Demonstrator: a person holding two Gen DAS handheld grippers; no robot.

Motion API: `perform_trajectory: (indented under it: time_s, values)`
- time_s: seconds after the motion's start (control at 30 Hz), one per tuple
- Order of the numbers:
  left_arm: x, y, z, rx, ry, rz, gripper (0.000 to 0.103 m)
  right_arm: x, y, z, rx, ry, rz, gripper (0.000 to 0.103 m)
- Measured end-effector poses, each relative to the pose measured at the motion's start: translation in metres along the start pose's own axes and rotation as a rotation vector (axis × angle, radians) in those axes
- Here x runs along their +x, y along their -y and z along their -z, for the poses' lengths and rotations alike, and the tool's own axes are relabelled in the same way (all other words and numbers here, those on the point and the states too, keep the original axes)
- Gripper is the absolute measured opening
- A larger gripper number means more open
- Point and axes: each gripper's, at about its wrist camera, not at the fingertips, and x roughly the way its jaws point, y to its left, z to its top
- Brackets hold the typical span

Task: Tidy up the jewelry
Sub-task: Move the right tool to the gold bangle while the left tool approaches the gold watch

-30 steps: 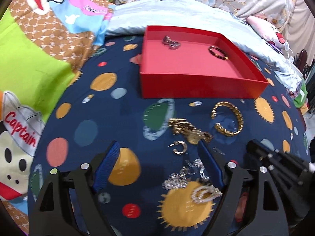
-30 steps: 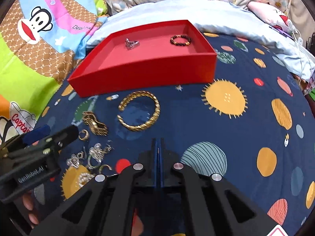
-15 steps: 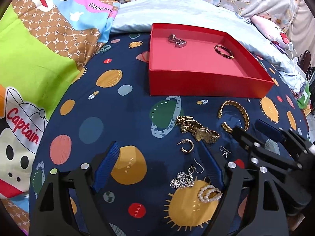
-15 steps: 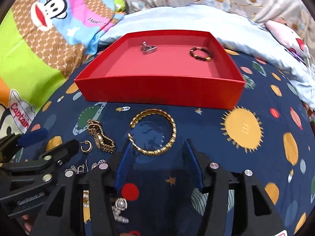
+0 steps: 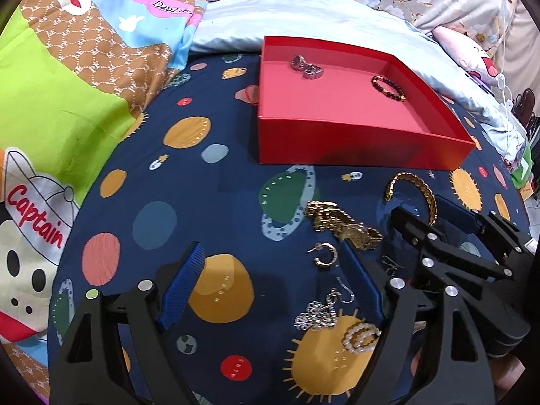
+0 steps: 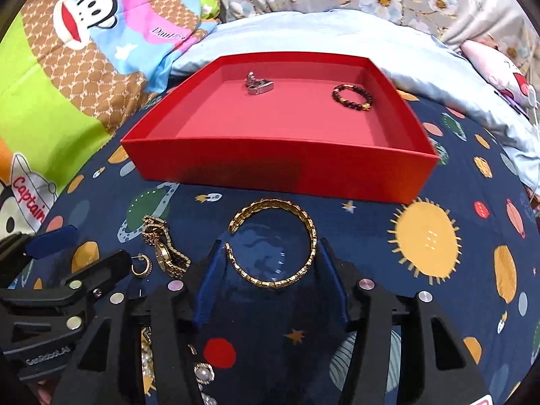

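A red tray (image 5: 337, 141) (image 6: 270, 168) on the planet-print blanket holds a silver watch (image 6: 258, 82) and a dark bead bracelet (image 6: 352, 98). In front of it lies a gold cuff bracelet (image 6: 270, 203). My right gripper (image 6: 270, 246) straddles the cuff, jaws closing, with its blue pads (image 6: 209, 283) just outside the ring on each side. My left gripper (image 5: 273, 280) hovers open over a gold hoop earring (image 5: 325, 254) and silver earrings (image 5: 317, 314), holding nothing. A gold watch (image 5: 341, 224) (image 6: 165, 253) lies between the two grippers.
A pearl earring (image 5: 359, 334) lies by my left gripper's right finger. A cartoon-print quilt (image 5: 67, 101) rises at the left, and a pale blue pillow (image 6: 303, 33) lies behind the tray. The two grippers sit close together, side by side.
My right gripper went from shut to open and moved left and forward until the gold cuff lay between its fingers. My left gripper stayed open and nearly still.
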Motion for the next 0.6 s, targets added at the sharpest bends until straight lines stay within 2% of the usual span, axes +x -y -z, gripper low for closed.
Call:
perform_trajectory:
  time_s: [0.3,0.47,0.5,0.53,0.6]
  values:
    - [0.012,0.026,-0.004,0.021,-0.012,0.029,0.079,-0.032,0.042,0.013,0.133,0.026,0.04,0.053]
    - [0.022,0.038,-0.009,0.011,-0.017,0.024,0.079,-0.039,0.052,0.019,0.163,0.03,0.043,0.053]
    - [0.023,0.039,-0.009,0.012,-0.017,0.021,0.077,-0.041,0.052,0.019,0.164,0.031,0.04,0.053]
    - [0.025,0.04,-0.009,0.016,-0.023,0.022,0.07,-0.041,0.053,0.02,0.165,0.031,0.037,0.053]
    - [0.025,0.039,-0.008,0.022,-0.022,0.018,0.07,-0.042,0.051,0.02,0.163,0.032,0.031,0.053]
